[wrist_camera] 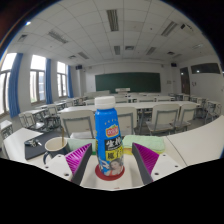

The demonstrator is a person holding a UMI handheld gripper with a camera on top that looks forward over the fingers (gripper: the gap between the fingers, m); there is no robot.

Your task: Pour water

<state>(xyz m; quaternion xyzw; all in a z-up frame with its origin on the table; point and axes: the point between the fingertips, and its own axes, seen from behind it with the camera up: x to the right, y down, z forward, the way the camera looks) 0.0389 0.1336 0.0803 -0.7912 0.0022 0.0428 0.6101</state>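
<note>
A plastic bottle (107, 135) with a blue cap, a blue, white and yellow label and a red base stands upright on a white table (190, 145). It stands between my gripper's (110, 166) fingers, with a gap to the purple pad on each side. The fingers are open around its lower part. A white cup (55, 149) with a dark inside sits on the table to the left of the left finger, a little beyond it.
This is a classroom. Rows of white desks and chairs (160, 115) fill the room beyond the table. A dark chalkboard (127, 82) hangs on the far wall. Windows (38, 78) line the left side.
</note>
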